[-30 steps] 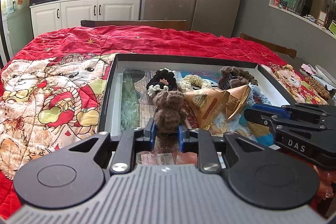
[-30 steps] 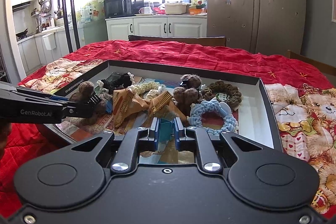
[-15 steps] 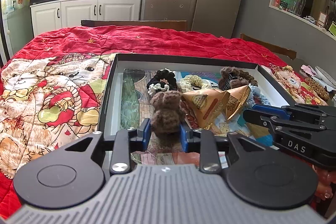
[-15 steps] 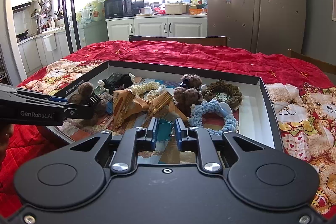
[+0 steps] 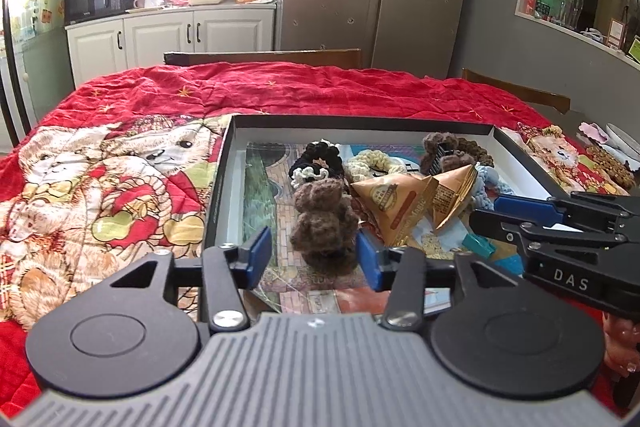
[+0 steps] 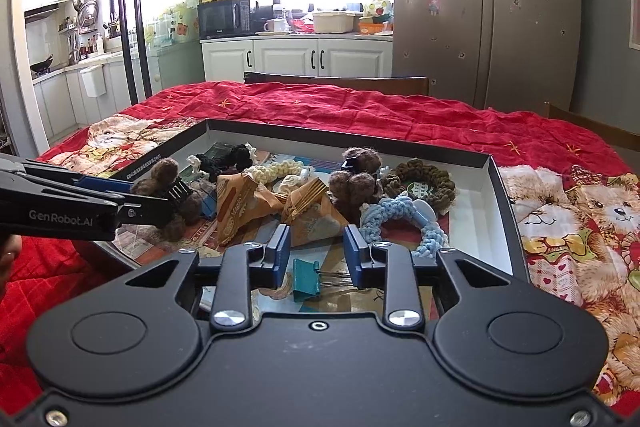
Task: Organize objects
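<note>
Left fingers (image 5: 312, 255) spread around brown knitted clip (image 5: 324, 223), right fingers (image 6: 316, 255) parted over teal binder clip (image 6: 306, 281), gripping nothing

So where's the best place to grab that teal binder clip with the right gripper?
Grip the binder clip across its teal body, coming straight down from above. It lies flat in the box, wire handles pointing right, so those probably offer little hold. The right gripper is open just above it.

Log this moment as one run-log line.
left gripper: open, brown fuzzy hair clip between fingers | right gripper: open, over teal binder clip | both in box
</note>
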`<state>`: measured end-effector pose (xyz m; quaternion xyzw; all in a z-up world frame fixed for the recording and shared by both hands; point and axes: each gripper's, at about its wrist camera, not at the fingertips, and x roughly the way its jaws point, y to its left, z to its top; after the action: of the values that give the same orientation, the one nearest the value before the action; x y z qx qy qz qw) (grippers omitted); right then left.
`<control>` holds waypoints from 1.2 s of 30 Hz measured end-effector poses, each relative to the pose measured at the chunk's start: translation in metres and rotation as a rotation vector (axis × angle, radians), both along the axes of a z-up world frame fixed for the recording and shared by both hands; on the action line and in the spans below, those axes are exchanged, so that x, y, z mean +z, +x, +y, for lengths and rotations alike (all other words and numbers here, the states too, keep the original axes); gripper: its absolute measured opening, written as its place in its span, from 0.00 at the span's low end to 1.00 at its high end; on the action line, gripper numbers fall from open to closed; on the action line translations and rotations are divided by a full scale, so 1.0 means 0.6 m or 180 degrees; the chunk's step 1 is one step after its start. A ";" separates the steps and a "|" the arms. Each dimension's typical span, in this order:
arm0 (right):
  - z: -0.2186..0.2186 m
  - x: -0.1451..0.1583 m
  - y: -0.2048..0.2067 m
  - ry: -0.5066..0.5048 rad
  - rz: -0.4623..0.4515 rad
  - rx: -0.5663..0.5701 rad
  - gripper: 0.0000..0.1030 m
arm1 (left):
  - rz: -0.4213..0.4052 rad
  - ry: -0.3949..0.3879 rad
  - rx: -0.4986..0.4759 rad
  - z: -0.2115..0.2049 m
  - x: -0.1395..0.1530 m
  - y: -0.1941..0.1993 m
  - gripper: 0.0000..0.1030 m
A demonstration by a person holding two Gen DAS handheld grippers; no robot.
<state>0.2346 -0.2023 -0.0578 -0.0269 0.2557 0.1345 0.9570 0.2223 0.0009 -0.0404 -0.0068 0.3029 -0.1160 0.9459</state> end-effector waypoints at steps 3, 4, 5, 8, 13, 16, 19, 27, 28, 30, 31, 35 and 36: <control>-0.001 0.004 -0.009 0.0005 -0.0018 0.0003 0.28 | -0.0026 0.0017 0.0004 0.000 0.005 -0.007 0.66; -0.001 0.006 -0.011 0.0009 -0.0021 0.0005 0.28 | -0.0037 0.0022 0.0003 0.000 0.007 -0.010 0.67; -0.002 0.008 -0.014 0.0013 -0.0022 0.0008 0.28 | -0.0049 0.0029 0.0005 -0.001 0.008 -0.013 0.68; -0.003 0.011 -0.018 0.0015 -0.0022 0.0015 0.30 | -0.0084 0.0064 0.0023 -0.002 0.013 -0.020 0.72; -0.007 0.021 -0.037 0.0039 -0.0019 0.0038 0.35 | -0.0111 0.0079 0.0040 0.001 0.020 -0.036 0.76; -0.008 0.030 -0.051 0.0045 -0.0009 0.0046 0.36 | -0.0122 0.0083 0.0062 0.003 0.025 -0.047 0.79; -0.008 0.039 -0.069 0.0024 -0.0014 0.0028 0.38 | -0.0116 0.0084 0.0091 0.003 0.029 -0.057 0.80; -0.019 0.065 -0.116 -0.0028 -0.0004 -0.0064 0.41 | -0.0165 0.0118 0.0138 0.001 0.045 -0.095 0.86; -0.021 0.069 -0.124 -0.0036 -0.0009 -0.0079 0.42 | -0.0168 0.0122 0.0146 0.001 0.047 -0.100 0.87; -0.024 0.077 -0.137 -0.0064 -0.0013 -0.0105 0.44 | -0.0168 0.0121 0.0153 0.001 0.052 -0.112 0.88; -0.025 0.080 -0.144 -0.0081 -0.0021 -0.0116 0.44 | -0.0165 0.0121 0.0164 0.002 0.053 -0.117 0.89; -0.029 0.094 -0.175 -0.0144 -0.0028 -0.0169 0.51 | -0.0154 0.0147 0.0216 -0.001 0.060 -0.140 0.95; -0.029 0.097 -0.182 -0.0153 -0.0019 -0.0177 0.52 | -0.0150 0.0151 0.0224 -0.002 0.061 -0.146 0.96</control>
<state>0.1255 -0.2200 0.0004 -0.0431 0.2566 0.1016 0.9602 0.1348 -0.0003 -0.0035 0.0078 0.2828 -0.0756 0.9562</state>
